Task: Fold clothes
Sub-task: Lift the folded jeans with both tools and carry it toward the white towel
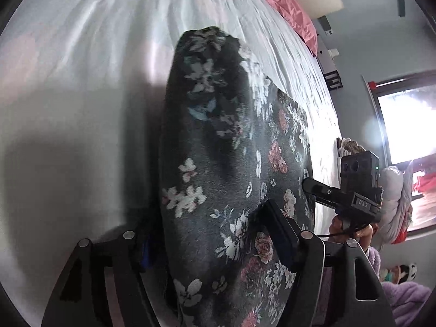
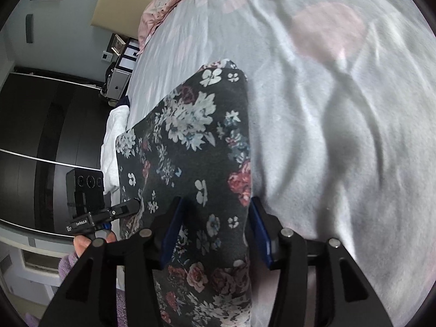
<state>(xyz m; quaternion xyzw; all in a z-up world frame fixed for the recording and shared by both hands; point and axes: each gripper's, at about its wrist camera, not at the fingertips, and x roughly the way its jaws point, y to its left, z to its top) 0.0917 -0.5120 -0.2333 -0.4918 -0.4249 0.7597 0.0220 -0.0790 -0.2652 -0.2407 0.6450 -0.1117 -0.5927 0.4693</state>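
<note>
Holding both grippers over a dark floral garment (image 2: 196, 141) on the bed, we had the cloth running between each pair of fingers.

We saw the garment lying on the pale bedsheet (image 2: 327, 109), a long folded strip reaching away from us toward the pink pillow (image 1: 288, 5). Our left gripper (image 1: 207, 234) stood spread wide, its jaws either side of the fabric and not pinching it. Our right gripper (image 2: 212, 218) stood partly spread, blue pads (image 2: 260, 231) flanking the strip's near end; we could not tell whether they touched the cloth.
</note>
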